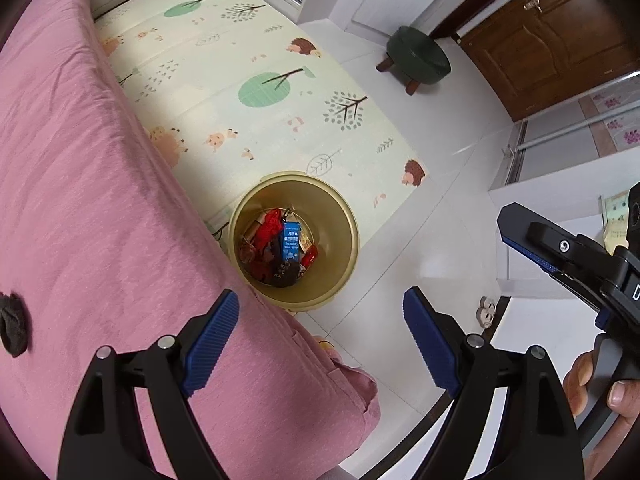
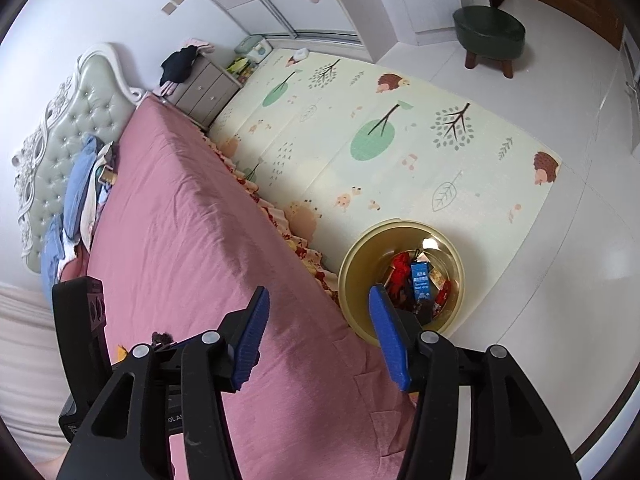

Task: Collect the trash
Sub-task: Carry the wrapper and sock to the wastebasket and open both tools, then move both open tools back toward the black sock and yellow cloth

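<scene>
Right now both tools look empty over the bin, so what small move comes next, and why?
Probably swing the left tool back over the pink bed toward the dark scrap lying on it. Both it and the right tool stand open with nothing between the pads, the yellow bin already holds wrappers, and that scrap is the only loose piece visible nearby.

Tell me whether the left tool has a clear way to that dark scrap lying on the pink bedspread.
Probably yes. The left tool is open and empty, above the bed's edge, and the dark scrap lies exposed on the pink bedspread to its left with nothing between them. It would have to swing sideways.
</scene>
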A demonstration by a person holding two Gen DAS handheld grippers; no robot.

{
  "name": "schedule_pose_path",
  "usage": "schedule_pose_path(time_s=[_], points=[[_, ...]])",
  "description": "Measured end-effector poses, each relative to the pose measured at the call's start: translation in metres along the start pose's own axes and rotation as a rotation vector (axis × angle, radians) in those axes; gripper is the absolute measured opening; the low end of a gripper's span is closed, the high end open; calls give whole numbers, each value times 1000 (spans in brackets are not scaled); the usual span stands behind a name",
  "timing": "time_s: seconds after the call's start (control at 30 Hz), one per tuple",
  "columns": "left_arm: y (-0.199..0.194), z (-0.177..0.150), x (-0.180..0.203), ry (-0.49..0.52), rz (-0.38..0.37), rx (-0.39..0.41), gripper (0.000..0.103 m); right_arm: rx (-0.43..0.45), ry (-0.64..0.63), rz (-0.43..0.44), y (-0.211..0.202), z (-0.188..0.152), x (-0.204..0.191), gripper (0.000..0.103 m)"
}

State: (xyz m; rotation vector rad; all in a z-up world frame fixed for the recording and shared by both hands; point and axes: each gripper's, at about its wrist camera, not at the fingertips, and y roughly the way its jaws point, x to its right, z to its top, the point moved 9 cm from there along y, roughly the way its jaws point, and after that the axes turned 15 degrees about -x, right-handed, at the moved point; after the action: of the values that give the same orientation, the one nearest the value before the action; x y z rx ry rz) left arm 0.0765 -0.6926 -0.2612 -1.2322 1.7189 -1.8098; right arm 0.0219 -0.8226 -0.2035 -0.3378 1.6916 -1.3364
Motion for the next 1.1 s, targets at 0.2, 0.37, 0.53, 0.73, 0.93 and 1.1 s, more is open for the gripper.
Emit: schedule_pose_path(time_s=[0.2, 0.37, 0.53, 0.73, 0.93, 1.1], points=[[-23, -18, -32, -26, 31, 61, 84, -13, -73, -8, 11, -13, -41, 51], [-39, -39, -72, -99, 27, 96, 84, -31, -146, -3, 27, -29, -84, 52], [-55, -61, -121, -177, 49, 133, 84, -58, -210, -6, 52, -50, -130, 53], [-72, -96, -182, -273, 69, 171, 84, -111, -282, 10, 86, -79, -181, 53], [-79, -129, -235, -358, 78, 193, 85, -158, -351, 11, 118, -104, -227, 53], [-81, -156, -280, -434, 71, 204, 85, -184, -415, -3, 147, -123, -263, 53]])
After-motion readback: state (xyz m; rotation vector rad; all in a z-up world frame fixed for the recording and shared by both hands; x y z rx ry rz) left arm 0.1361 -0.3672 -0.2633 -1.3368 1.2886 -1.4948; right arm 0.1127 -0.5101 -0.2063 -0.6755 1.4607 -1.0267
